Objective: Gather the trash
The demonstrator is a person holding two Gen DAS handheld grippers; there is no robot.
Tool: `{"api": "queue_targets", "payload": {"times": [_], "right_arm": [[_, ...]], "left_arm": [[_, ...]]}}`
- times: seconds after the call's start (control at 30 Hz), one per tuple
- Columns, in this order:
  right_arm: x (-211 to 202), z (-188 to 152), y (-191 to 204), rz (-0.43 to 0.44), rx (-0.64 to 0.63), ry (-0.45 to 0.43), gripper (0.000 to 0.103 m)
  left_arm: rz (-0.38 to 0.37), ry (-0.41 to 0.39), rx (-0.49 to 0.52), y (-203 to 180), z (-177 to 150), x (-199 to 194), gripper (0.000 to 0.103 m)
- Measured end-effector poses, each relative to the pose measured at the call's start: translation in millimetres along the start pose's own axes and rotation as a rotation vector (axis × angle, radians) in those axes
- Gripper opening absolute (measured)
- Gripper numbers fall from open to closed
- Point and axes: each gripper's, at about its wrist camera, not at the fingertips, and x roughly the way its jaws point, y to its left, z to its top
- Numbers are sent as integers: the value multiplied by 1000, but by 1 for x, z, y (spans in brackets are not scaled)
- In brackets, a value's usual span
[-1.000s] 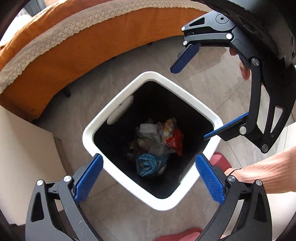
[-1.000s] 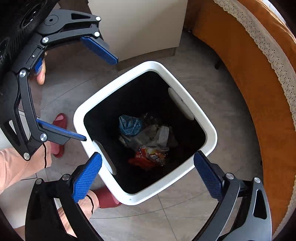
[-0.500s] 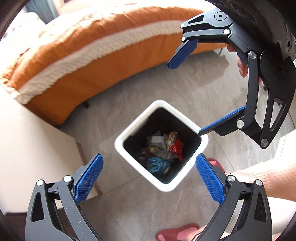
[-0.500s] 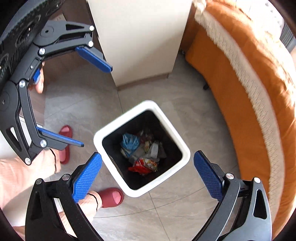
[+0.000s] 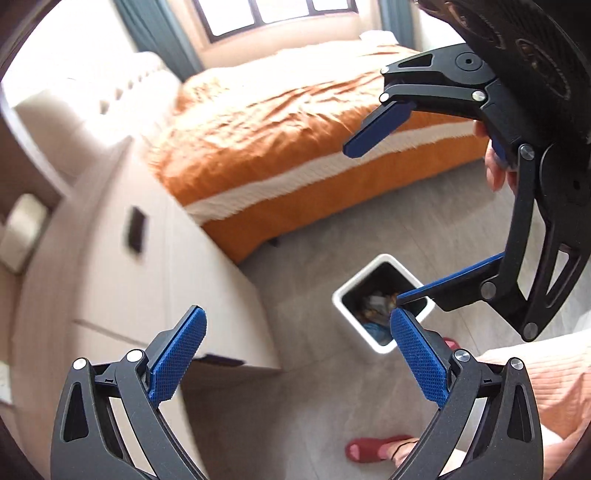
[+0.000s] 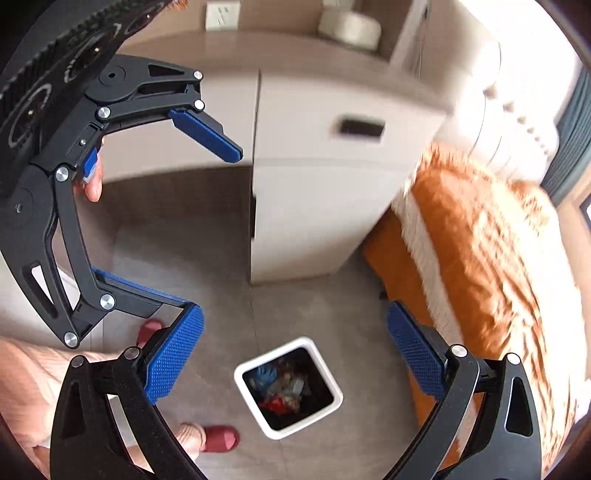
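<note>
Both grippers now sit higher than before, bin smaller in view | left gripper (image 5: 295,363) fingers spread, empty | square white plastic bin (image 6: 255,397) on grey tiled floor (image 6: 184,221), crumpled trash (image 6: 282,387) inside | right gripper (image 6: 295,365) fingers spread, empty | orange bedspread (image 6: 480,258) beside

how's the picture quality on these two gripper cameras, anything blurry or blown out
Left wrist view: the window is blown out white, and the orange bedspread and beige cabinet are motion-smeared. The open left gripper stays sharp. Right wrist view: the cabinet and bedspread blur the same way, the white square trash bin on the floor is clearer, and fisheye bends the edges.
</note>
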Motion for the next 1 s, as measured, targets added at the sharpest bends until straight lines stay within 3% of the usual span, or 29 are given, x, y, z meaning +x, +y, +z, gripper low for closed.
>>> {"api": "queue_targets", "payload": {"times": [0.3,0.57,0.83,1.0], "right_arm": [[-70,99,26,-8,-22,-200,99],[-90,184,59,25,68,-306,99],[-86,260,100,10,138,-373,99],[-91,295,119,-23,210,-460,99]], "left_arm": [[190,-73,-176,65,-24,-112,98],[360,-118,-345,123,-61,-185,98],[437,-152,-567,187,-120,-242,98],[477,-158,-690,214,-154,-276,98]]}}
